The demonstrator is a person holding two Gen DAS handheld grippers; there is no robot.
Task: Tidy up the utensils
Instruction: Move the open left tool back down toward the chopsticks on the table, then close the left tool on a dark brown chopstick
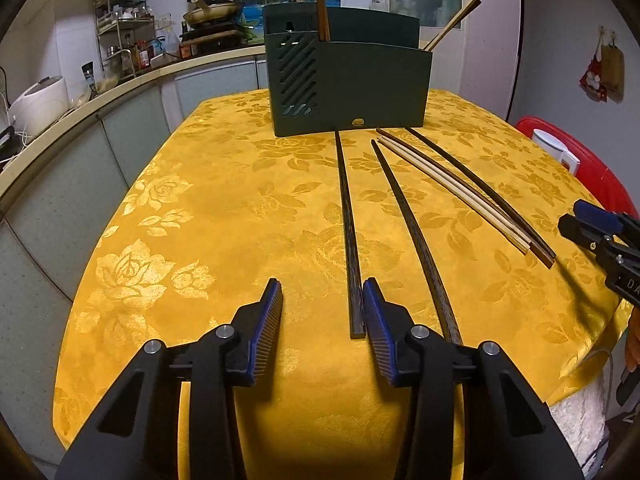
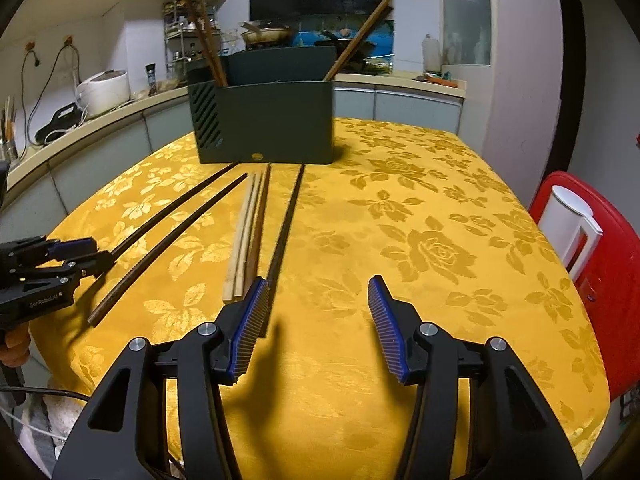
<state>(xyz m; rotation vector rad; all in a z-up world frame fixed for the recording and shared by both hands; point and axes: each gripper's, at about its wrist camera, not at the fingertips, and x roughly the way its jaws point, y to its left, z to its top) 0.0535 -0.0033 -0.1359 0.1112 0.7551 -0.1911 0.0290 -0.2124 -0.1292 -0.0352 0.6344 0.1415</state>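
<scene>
Chopsticks [image 1: 352, 240] on tablecloth [image 1: 200, 220] — left gripper [image 1: 323, 300], right gripper [image 2: 318, 296] low, level, jaws apart

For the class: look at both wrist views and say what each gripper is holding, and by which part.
Nothing is held. The left gripper and the right gripper are both open, and the chopsticks lie loose on the yellow tablecloth.

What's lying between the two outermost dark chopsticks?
Between the left dark chopstick and the right one: another dark chopstick, two pale ones and a brown one. Right wrist view.
</scene>
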